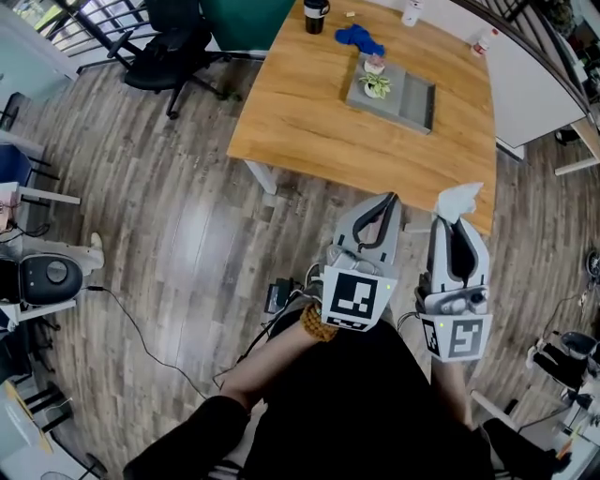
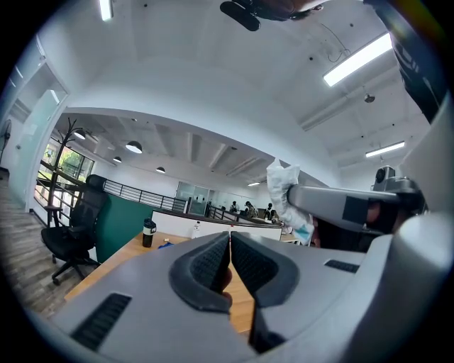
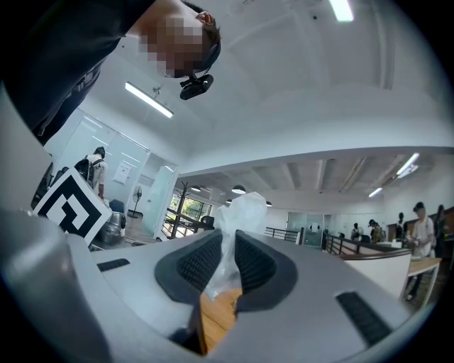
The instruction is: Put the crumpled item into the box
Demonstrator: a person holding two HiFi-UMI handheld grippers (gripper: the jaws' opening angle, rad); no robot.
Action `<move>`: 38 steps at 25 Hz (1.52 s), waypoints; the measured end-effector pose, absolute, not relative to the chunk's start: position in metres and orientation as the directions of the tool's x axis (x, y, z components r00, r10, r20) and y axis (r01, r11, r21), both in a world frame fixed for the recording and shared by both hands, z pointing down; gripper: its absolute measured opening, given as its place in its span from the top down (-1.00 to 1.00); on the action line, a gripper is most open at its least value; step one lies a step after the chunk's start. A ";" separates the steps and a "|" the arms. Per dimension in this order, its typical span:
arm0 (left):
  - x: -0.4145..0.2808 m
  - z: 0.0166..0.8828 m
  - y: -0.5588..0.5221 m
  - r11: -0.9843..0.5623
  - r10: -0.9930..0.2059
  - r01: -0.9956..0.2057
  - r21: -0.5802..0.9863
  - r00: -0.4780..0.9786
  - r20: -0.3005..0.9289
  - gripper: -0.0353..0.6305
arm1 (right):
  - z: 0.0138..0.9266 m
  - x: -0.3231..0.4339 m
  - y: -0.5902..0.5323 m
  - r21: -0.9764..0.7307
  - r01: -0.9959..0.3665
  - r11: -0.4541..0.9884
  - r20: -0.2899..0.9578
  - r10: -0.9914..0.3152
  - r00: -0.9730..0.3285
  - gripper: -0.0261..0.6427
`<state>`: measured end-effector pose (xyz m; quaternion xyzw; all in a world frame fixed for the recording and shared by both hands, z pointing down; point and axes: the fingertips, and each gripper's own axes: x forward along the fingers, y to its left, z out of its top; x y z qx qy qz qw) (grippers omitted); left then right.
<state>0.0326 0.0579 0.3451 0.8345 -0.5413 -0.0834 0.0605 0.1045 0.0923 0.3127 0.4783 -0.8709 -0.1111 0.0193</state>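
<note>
A white crumpled item (image 1: 460, 200) sticks up from my right gripper (image 1: 454, 221), which is shut on it; both hang over the floor just off the wooden table's near right corner. In the right gripper view the crumpled item (image 3: 237, 213) is pinched between the dark pads and pokes out past them. My left gripper (image 1: 386, 204) is beside it to the left, shut with nothing in it; its pads (image 2: 213, 262) meet. The grey box (image 1: 412, 103) lies on the far part of the table and holds a few small white and green things (image 1: 375, 81).
The wooden table (image 1: 309, 122) also carries a blue cloth (image 1: 359, 37), a black mug (image 1: 316, 14) and two bottles at its far edge. A black office chair (image 1: 169, 47) stands to the left. Cables (image 1: 141, 328) run over the wooden floor.
</note>
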 end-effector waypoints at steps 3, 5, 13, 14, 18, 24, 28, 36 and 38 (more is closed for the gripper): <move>0.041 0.348 0.054 -0.403 -0.915 -0.895 0.191 0.398 -0.062 0.82 | 0.314 0.114 0.088 0.195 -0.831 0.521 -0.075 -0.837 -0.542 0.72; 0.048 0.349 0.049 -0.400 -0.916 -0.897 0.188 0.396 -0.058 0.82 | 0.316 0.123 0.083 0.184 -0.832 0.524 -0.074 -0.837 -0.543 0.72; 0.064 0.346 0.025 -0.399 -0.916 -0.902 0.163 0.398 -0.043 0.82 | 0.317 0.142 0.062 0.160 -0.834 0.528 -0.090 -0.834 -0.545 0.72; 0.067 0.345 0.020 -0.399 -0.917 -0.903 0.160 0.397 -0.044 0.82 | 0.317 0.145 0.057 0.154 -0.836 0.527 -0.092 -0.835 -0.543 0.72; 0.084 0.344 0.001 -0.408 -0.912 -0.902 0.143 0.410 -0.019 0.82 | 0.318 0.165 0.036 0.128 -0.850 0.512 -0.091 -0.847 -0.524 0.72; 0.114 0.348 -0.026 -0.433 -0.898 -0.892 0.127 0.439 0.021 0.82 | 0.326 0.200 0.002 0.099 -0.867 0.489 -0.080 -0.864 -0.496 0.72; 0.134 0.348 -0.046 -0.430 -0.899 -0.895 0.117 0.437 0.039 0.82 | 0.324 0.221 -0.020 0.080 -0.872 0.483 -0.083 -0.868 -0.489 0.72; 0.172 0.342 -0.084 -0.418 -0.905 -0.903 0.099 0.423 0.042 0.82 | 0.315 0.258 -0.065 0.088 -0.857 0.507 -0.101 -0.852 -0.514 0.72; 0.181 0.343 -0.090 -0.411 -0.908 -0.907 0.096 0.417 0.050 0.82 | 0.316 0.266 -0.072 0.082 -0.852 0.517 -0.102 -0.846 -0.523 0.72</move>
